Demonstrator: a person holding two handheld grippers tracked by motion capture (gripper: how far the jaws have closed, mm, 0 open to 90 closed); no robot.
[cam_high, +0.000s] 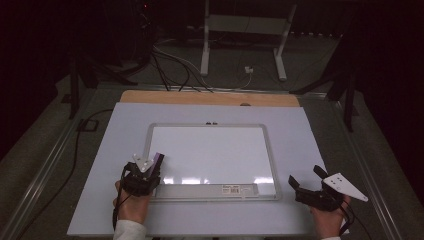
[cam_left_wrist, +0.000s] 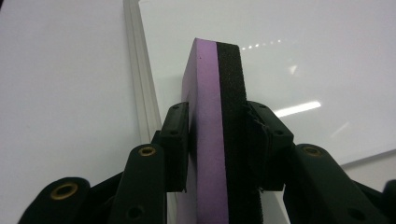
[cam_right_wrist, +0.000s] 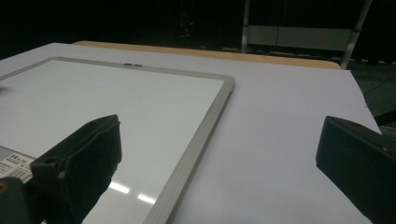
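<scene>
Dark room all around, and on the white table (cam_high: 100, 165) lies a framed whiteboard (cam_high: 212, 150). My left gripper (cam_left_wrist: 217, 140) is pinching a purple-and-black eraser (cam_left_wrist: 217, 116) on edge over the board's near left corner, just inside the frame. My right gripper (cam_high: 306, 184) sits with jaws spread wide beside the board's near right corner, holding nothing.

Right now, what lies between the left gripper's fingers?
A purple and black eraser block, standing on edge and clamped between the left gripper's fingers, over the whiteboard's left frame. The left gripper view shows it best.
</scene>
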